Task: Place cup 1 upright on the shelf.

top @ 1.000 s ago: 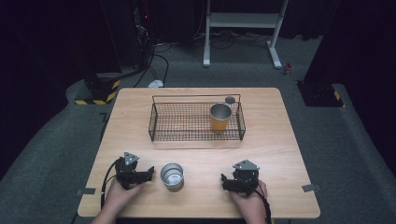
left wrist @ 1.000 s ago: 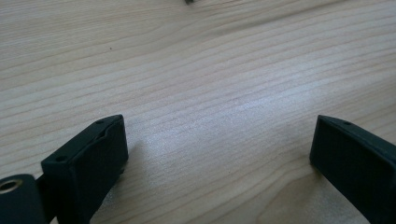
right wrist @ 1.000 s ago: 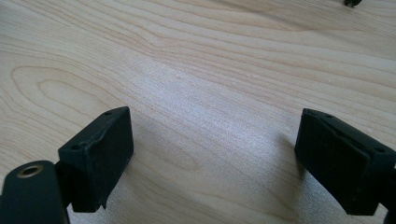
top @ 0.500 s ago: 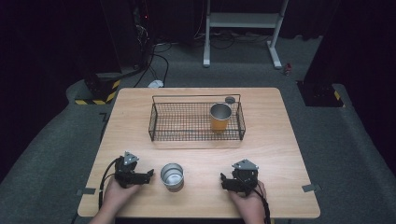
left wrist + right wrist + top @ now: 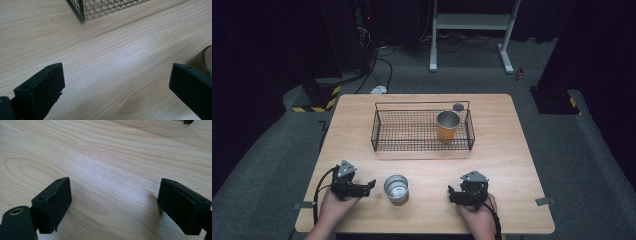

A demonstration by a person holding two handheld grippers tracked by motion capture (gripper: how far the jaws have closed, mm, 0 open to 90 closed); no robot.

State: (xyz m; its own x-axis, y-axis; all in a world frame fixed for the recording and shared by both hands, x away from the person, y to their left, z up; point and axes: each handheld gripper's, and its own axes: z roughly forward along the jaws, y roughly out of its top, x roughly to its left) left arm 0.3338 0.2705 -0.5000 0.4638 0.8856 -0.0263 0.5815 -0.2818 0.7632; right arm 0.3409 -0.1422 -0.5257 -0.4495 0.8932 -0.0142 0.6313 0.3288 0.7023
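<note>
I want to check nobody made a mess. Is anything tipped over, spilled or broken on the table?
Nothing stands out. The silver cup stands upright on the wooden table, the orange cup stands upright in the wire basket, and nothing has spilled. Both grippers rest open near the front edge.

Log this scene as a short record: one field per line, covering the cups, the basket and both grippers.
near cup: silver metal cup, upright on the wooden table, between the two hands
far cup: orange cup with a metal rim, upright inside the black wire basket
left hand-held gripper: jaws just opened wide, nothing between them, beside the silver cup
right hand-held gripper: jaws open, empty, low over the table
</note>
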